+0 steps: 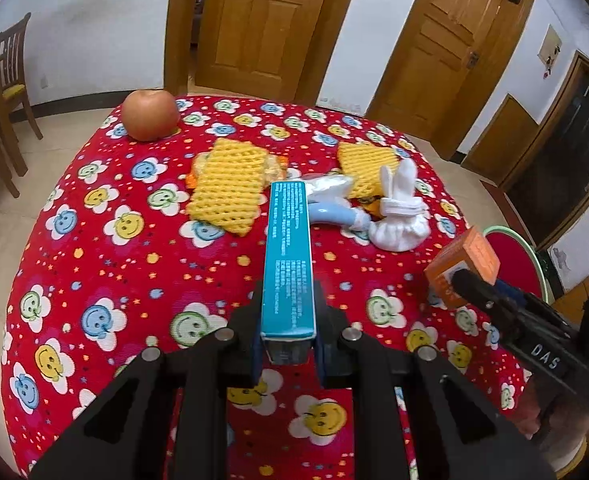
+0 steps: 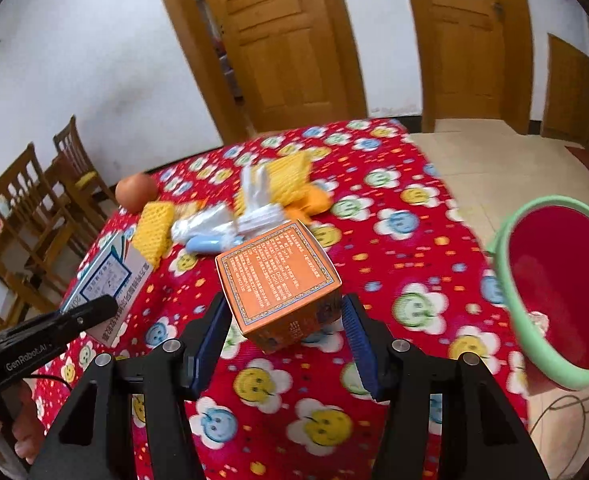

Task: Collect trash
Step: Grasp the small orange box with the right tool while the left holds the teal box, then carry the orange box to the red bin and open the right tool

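Your right claw [image 2: 286,320] grips the orange box [image 2: 278,276] (pads seemingly touching); the red bin [image 2: 506,280] lies rightward, off the desk's [image 2: 394,240] right edge. Left claw [image 1: 288,340] clamps the blue box [image 1: 288,264].

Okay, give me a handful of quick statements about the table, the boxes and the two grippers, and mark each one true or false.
1. The left gripper is clamped on a long teal cardboard box. True.
2. The right gripper holds a round apple. False: an orange square cardboard box sits between its fingers.
3. The round reddish apple rests on the red smiley-flower tablecloth. True.
4. The green-rimmed red bin stands on the table's middle. False: it is off the table's edge, over the floor.
5. Two yellow foam fruit nets lie on the cloth. True.
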A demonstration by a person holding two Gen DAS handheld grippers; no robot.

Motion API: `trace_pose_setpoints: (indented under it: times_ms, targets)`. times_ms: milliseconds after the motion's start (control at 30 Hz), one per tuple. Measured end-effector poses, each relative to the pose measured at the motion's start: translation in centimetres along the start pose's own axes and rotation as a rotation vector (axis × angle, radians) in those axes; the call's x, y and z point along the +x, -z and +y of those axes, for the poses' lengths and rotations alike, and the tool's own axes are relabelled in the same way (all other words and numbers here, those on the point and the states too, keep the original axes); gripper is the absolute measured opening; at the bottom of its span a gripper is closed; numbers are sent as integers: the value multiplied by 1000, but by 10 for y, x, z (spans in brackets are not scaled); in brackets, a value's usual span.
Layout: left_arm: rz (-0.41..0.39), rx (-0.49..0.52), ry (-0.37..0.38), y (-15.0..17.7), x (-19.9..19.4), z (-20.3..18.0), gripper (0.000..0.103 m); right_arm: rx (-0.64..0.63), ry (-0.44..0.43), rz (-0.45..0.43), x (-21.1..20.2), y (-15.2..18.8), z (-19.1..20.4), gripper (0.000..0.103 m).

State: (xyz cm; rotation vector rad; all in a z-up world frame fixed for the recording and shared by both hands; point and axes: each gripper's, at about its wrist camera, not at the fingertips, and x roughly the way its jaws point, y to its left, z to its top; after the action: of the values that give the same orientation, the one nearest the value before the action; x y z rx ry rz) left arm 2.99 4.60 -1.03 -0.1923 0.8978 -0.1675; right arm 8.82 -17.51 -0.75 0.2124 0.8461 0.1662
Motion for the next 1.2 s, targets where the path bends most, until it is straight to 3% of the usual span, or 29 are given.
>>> trace_pose_setpoints:
  times_ms: [267, 700, 1200]
  targets:
    - [10, 28, 43, -2, 1, -26, 18, 110, 112, -64, -33, -2, -58, 58]
    - [39, 94, 95, -5, 11, -73, 18, 297, 289, -87, -55, 7, -160, 60]
    - [70, 205, 151, -9, 26, -142, 18, 398, 343, -85, -65, 19, -219, 61]
